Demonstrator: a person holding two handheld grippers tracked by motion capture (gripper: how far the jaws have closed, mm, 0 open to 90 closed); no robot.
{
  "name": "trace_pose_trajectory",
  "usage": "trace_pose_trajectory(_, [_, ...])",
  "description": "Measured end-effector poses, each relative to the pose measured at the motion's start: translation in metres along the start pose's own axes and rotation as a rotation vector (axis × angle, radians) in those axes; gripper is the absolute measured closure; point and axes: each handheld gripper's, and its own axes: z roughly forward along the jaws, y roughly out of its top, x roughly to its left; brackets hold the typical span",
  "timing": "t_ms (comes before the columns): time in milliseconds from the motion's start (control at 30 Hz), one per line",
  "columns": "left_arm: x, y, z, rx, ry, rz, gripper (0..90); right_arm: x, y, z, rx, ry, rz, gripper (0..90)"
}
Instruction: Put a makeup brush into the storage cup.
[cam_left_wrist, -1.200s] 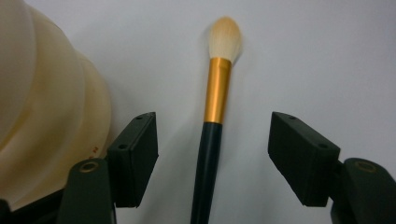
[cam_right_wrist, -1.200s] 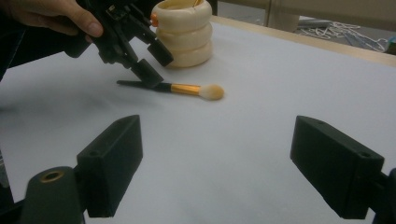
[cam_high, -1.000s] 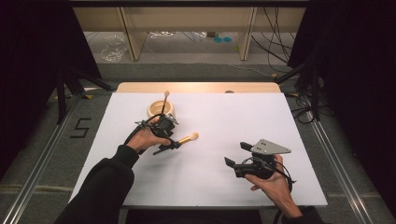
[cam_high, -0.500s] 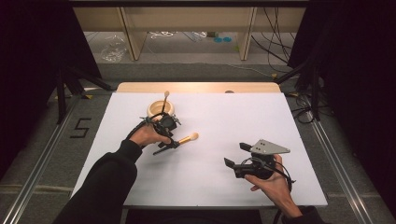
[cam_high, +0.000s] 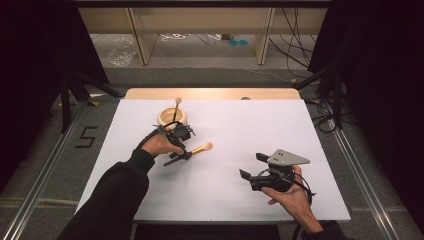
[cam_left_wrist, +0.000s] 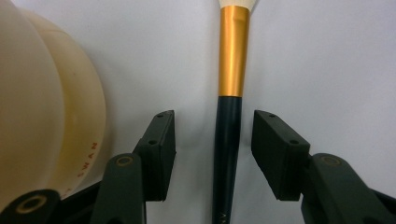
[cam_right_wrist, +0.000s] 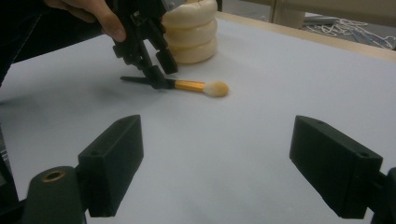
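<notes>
Two black jaws of my left gripper stand spread around the dark handle of the gold-banded makeup brush, lying on the white desk beside the cream ribbed bowl. My right gripper is wide open, well apart.

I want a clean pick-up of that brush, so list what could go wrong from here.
1. The left gripper is open, with the brush lying between its fingers but nearer one side; closing may roll or skew the thin handle rather than pinch it.
2. The cream holder sits close beside that gripper, so a sideways lift could bump it.
3. Another brush stands in the holder and might topple.
</notes>
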Motion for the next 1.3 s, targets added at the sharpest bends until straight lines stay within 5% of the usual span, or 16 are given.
trace_pose_trajectory(333, [-0.002,0.006,0.001,0.057,-0.009,0.030,57.2,0.000,0.000,0.000,0.001,0.003,0.000,18.4])
trace_pose_trajectory(667, [-0.002,0.006,0.004,0.046,-0.017,0.003,63.5,0.000,0.000,0.002,-0.012,0.012,-0.001,18.5])
trace_pose_trajectory(733, [0.000,0.007,0.003,0.070,-0.019,0.030,64.0,0.001,0.000,-0.001,0.016,0.007,-0.001,18.5])
trace_pose_trajectory(1300, [-0.002,0.012,0.003,0.115,-0.024,0.049,74.1,0.001,0.000,0.000,0.014,0.019,0.002,18.6])
